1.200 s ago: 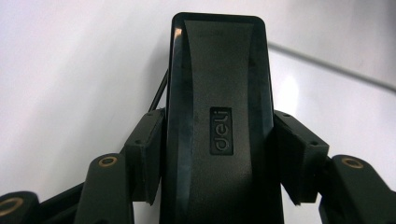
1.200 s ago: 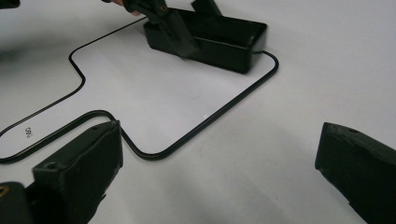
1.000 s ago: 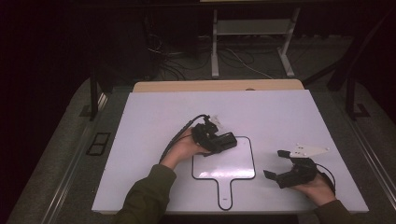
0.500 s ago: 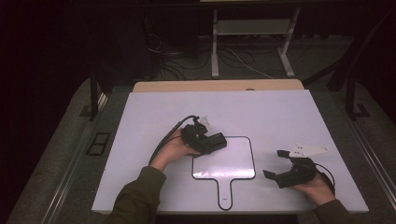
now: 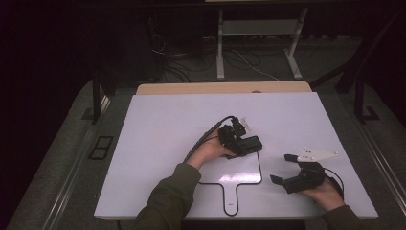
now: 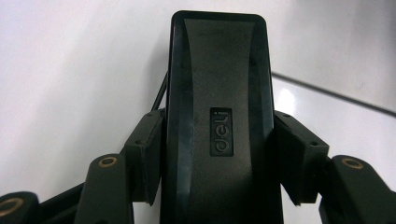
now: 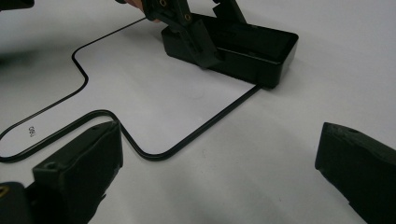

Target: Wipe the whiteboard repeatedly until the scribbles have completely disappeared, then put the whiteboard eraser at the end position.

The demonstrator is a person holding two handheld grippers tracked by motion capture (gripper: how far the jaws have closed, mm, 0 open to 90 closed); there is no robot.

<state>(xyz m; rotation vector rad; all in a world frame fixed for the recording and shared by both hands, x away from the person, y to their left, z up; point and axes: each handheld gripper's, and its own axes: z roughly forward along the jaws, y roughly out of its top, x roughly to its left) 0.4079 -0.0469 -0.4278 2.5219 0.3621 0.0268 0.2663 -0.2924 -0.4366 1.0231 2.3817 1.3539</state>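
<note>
White tabletop (image 5: 158, 143) under dim light, dark floor (image 5: 57, 158) around.

White table (image 5: 158, 143) – outlined board (image 5: 244, 175)

Dim room, grey carpet floor (image 5: 57, 158), metal stand (image 5: 258, 43) w/ cables behind

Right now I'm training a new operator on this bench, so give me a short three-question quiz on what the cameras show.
1. What does the left gripper hold?
2. True or false: the right gripper has its jaws shut on something.
3. The black box is by which part of the paddle outline? A) its handle B) its upper right corner C) its lower left corner

Key: 1. A black box marked deli, clamped by its sides. 2. False; they stand open with nothing between them. 3. B.
</note>
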